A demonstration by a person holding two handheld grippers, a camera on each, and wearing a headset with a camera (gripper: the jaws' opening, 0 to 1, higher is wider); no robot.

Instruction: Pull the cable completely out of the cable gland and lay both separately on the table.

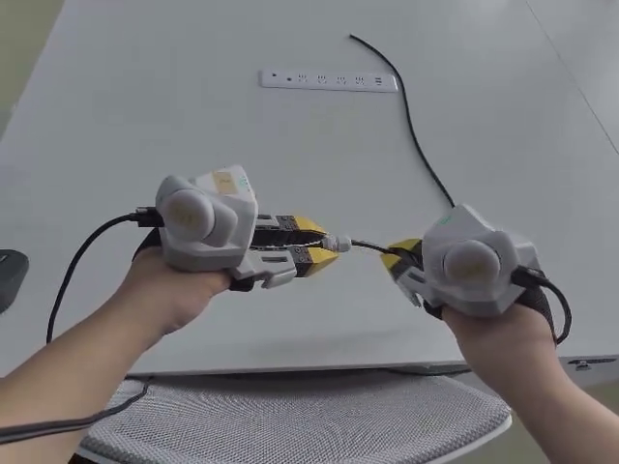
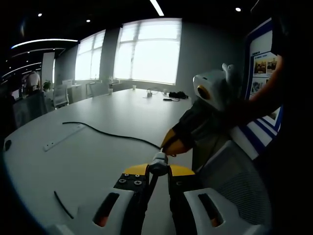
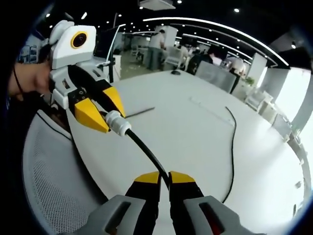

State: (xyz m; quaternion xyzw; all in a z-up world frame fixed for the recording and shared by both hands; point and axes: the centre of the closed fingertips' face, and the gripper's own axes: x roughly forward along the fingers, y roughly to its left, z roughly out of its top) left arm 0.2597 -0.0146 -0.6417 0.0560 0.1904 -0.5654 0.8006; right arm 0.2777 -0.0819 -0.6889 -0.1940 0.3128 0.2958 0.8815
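Head view: both grippers are held above the near edge of the white desk, tips pointing at each other, a short way apart.

Left gripper: its yellow-tipped jaws are clamped on the cable gland, a small pale grey fitting that pokes out past the tips toward the other gripper.

Right gripper: the jaws are drawn together on the black cable, nipping it just behind their yellow tips.

Cable and gland: the cable still enters the gland. A short bare stretch of it spans the gap between the two sets of jaws, hanging in the air and not resting on the desk. Beyond the right gripper the rest of the cable trails away over the desk in a long loose curve, and its far end lies past a white power strip at the far side.

Also noted: a grey mesh chair seat sits below the desk edge, under my hands. A dark object is cut off at the left edge of the head view; I can't tell what it is.
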